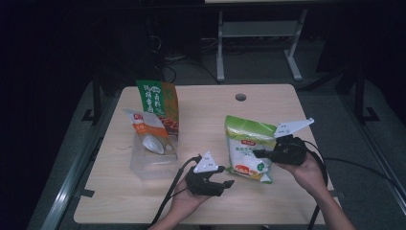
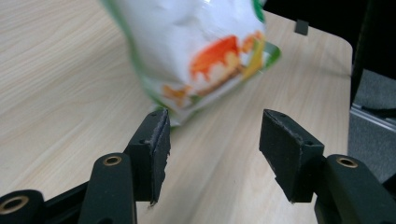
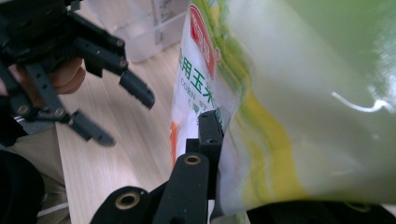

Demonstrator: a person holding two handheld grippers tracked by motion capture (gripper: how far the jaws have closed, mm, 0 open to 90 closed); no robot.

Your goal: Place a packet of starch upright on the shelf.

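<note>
Green-and-white starch bag [image 1: 249, 148] lifted off table [image 1: 268, 103] near right front, clamped at side in right gripper [image 1: 266, 154], jaws pinched tight on film. Left gripper [image 1: 223, 178] just beside bag's lower corner, jaws parted, nothing between. Clear bin [image 1: 152, 160] at left already holding white pouch [image 1: 151, 134] and green-orange seasoning bag [image 1: 160, 108]; starch bag probably next in. Print: "玉米", partial "CORN ST"; rest unreadable
</note>
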